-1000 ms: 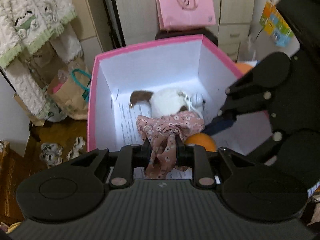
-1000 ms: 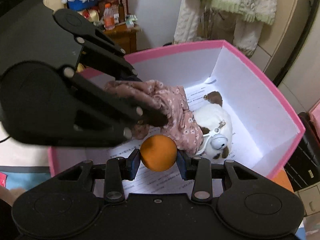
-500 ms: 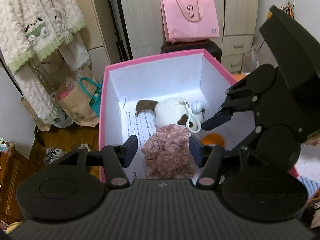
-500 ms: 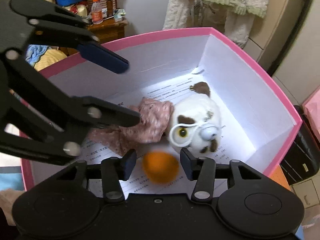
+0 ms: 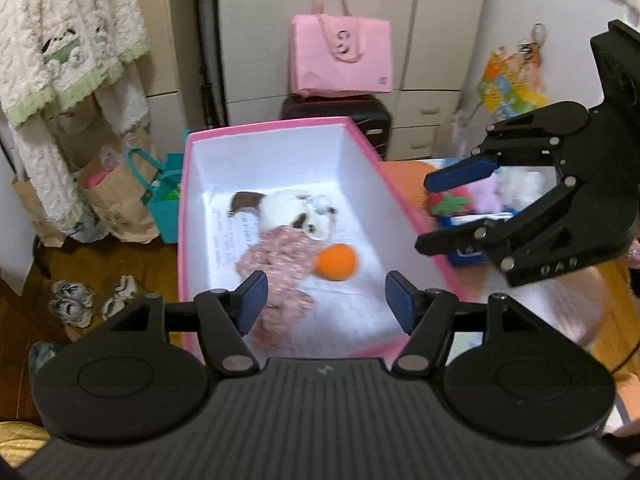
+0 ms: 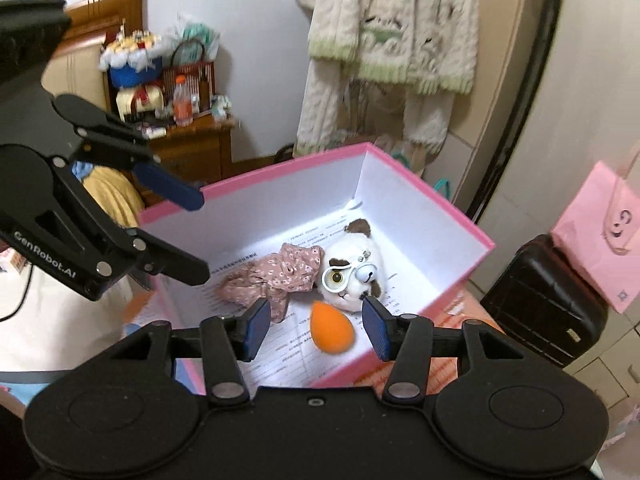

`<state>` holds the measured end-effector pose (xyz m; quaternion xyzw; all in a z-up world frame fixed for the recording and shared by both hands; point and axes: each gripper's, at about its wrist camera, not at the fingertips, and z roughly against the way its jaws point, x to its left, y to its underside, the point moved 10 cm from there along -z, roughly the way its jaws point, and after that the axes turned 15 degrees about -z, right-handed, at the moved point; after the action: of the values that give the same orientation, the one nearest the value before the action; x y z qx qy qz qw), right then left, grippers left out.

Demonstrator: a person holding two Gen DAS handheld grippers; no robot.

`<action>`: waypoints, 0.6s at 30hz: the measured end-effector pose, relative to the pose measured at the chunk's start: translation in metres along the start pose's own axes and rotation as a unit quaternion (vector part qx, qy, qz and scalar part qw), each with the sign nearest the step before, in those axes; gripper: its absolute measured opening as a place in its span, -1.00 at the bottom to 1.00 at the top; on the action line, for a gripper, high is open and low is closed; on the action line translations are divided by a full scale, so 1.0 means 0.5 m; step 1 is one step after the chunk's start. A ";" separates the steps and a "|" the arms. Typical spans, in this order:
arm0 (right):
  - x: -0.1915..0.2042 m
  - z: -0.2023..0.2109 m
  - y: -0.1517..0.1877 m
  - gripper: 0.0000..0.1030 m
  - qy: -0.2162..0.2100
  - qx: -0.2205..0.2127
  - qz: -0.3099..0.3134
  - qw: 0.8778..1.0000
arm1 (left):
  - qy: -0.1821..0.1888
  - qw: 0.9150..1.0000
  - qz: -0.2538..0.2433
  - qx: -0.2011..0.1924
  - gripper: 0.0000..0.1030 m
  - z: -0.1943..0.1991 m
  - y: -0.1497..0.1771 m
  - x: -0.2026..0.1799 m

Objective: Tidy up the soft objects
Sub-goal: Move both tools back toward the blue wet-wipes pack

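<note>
Pink box (image 6: 424, 196): plush dog (image 6: 352, 276), floral cloth (image 6: 280, 272) and orange sponge (image 6: 332, 332) are kept together mid-floor, apparently as sorted soft items. Left gripper (image 5: 326, 300) and right gripper (image 6: 316, 324) are held above it, fingers parted, nothing grasped.

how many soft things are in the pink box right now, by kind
white and brown plush dog toy: 1
pink floral fabric piece: 1
orange egg-shaped sponge: 1
total: 3, all lying on the printed paper sheets inside the pink cardboard box
</note>
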<state>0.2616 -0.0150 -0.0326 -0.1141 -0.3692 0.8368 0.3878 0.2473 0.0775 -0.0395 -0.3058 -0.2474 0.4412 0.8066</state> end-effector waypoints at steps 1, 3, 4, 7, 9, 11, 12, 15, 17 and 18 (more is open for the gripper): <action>0.000 0.021 0.005 0.10 0.000 -0.006 -0.002 1.000 | 0.003 1.000 -0.005 -0.006 0.27 0.015 -0.003 -0.013; 0.001 0.055 0.012 0.11 -0.002 -0.013 -0.005 1.000 | 0.007 1.000 -0.017 -0.016 0.30 0.041 -0.008 -0.037; 0.003 0.065 0.014 0.11 -0.002 -0.016 -0.008 1.000 | 0.008 0.999 -0.025 -0.021 0.34 0.057 -0.012 -0.051; 0.008 0.105 0.025 0.11 -0.002 -0.023 -0.014 1.000 | 0.011 0.998 -0.045 -0.036 0.41 0.094 -0.020 -0.089; 0.011 0.135 0.037 0.12 0.001 -0.033 -0.014 0.999 | 0.014 0.997 -0.057 -0.041 0.42 0.112 -0.024 -0.115; 0.009 0.176 0.053 0.15 0.007 -0.043 -0.014 0.999 | 0.023 0.996 -0.068 -0.046 0.55 0.126 -0.027 -0.145; 0.010 0.192 0.060 0.15 0.010 -0.049 -0.015 0.999 | 0.028 0.996 -0.074 -0.049 0.59 0.130 -0.027 -0.159; 0.002 0.239 0.088 0.25 0.012 -0.068 -0.026 0.997 | 0.042 0.992 -0.104 -0.050 0.70 0.127 -0.029 -0.211; -0.009 0.260 0.111 0.40 0.018 -0.082 -0.037 0.996 | 0.049 0.990 -0.123 -0.042 0.70 0.116 -0.030 -0.243; -0.016 0.269 0.123 0.40 0.022 -0.086 -0.042 0.995 | 0.055 0.989 -0.131 -0.041 0.70 0.112 -0.032 -0.257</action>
<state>0.1679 -0.1181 0.0173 -0.1501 -0.4358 0.7822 0.4192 0.1563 -0.0246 -0.0062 -0.3272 -0.2588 0.3036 0.8566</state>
